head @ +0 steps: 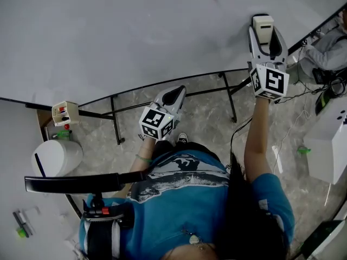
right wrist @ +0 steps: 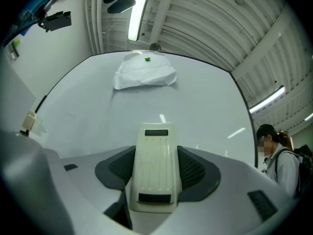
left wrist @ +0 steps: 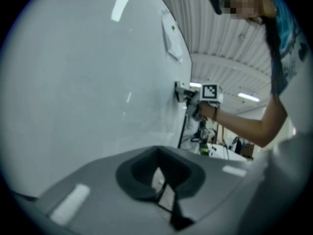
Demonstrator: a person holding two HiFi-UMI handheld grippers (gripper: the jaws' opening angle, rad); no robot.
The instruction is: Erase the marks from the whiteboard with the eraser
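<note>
The eraser, clamped between the right gripper's fingers, is best pressed flat against the whiteboard; the left gripper's fingers are together, empty.

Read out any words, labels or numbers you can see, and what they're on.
None can be read.
Eraser: two dark label patches, no legible print.
Shirt: printed graphic, no lettering legible.
Marker cube: square code pattern, no letters.

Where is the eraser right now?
The eraser is clamped between the jaws of the right gripper, at the upper right of the head view, held up at the whiteboard.
</note>
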